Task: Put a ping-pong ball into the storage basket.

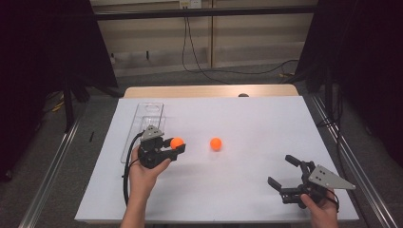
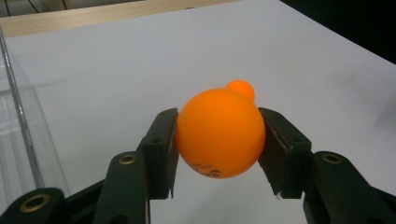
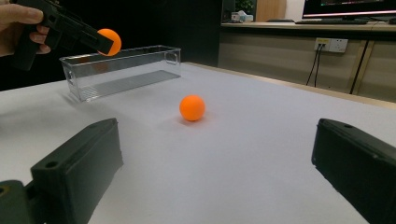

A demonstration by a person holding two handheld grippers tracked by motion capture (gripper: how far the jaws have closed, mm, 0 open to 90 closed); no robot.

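Orange ball (image 2: 219, 133) is sitting clamped between the left gripper's (image 1: 177, 144) jaws, lifted off the table nr the left edge, right beside the clear bin (image 1: 145, 124), prob for dropping in. Second ball (image 1: 216, 143) is waiting mid-table. Right gripper (image 1: 281, 172) is resting wide open nr the front right corner, w/ nothing in it.

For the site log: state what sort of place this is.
Probably a lab or office test room. A white-topped table stands among dark curtains, with cables trailing to a wall socket, and a monitor on a side bench.
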